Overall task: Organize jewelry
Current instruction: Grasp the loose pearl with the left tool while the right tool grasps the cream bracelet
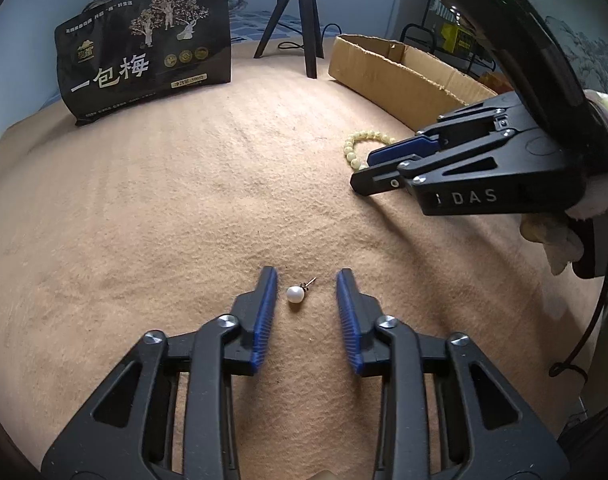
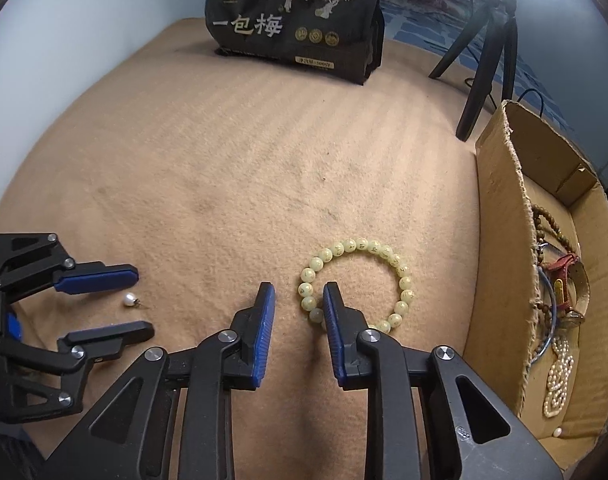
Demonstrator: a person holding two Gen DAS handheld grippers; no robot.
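Left gripper (image 1: 307, 276) open around a pearl earring (image 1: 296, 293) without touching, right gripper (image 2: 299, 291) open astride a bead bracelet's (image 2: 359, 246) rim, cardboard box (image 2: 503, 216) close right, bare tan cloth (image 2: 224, 160) ahead

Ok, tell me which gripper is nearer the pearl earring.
Left. The left gripper straddles the pearl earring, pads not yet touching it. The right gripper is off to the side at the bead bracelet.

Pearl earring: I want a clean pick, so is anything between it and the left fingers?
Nothing visible: the pearl earring lies alone on the tan blanket, bare cloth separating it from each of the left gripper fingers.
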